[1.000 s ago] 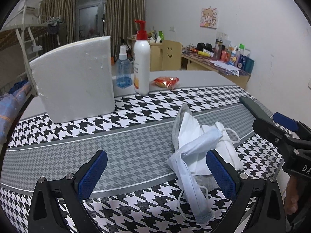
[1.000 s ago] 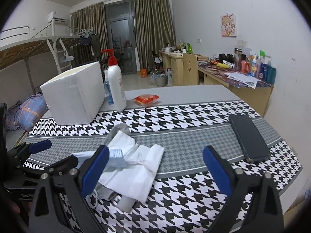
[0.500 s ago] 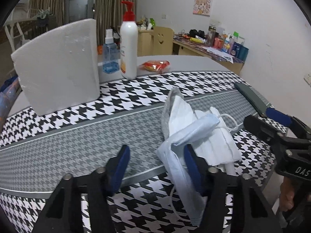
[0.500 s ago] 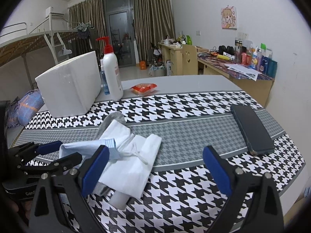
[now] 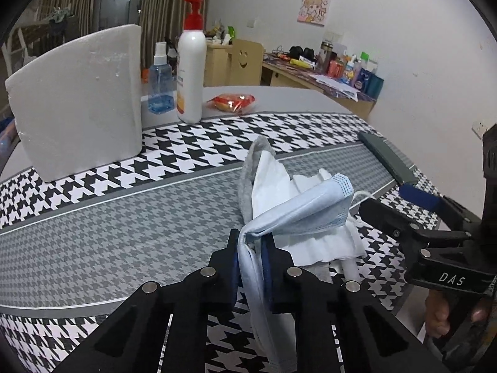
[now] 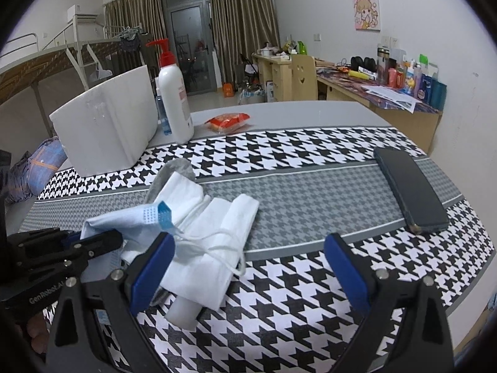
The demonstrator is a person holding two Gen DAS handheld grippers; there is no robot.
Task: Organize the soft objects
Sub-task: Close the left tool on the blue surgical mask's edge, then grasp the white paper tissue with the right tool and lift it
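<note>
On the houndstooth tablecloth (image 5: 93,217), near its front edge, the left gripper (image 5: 251,267) has its jaws pinched on the blue face mask (image 5: 298,208), which lies atop a small heap of white masks (image 6: 214,233) and a grey cloth (image 5: 248,168), so the step in hand looks like the pick of the first soft item. The right gripper (image 6: 248,270) hovers just beside the heap, jaws spread wide and empty. Next, I judge, comes a lift that peels the blue mask free without its ear loops dragging the white ones.
</note>
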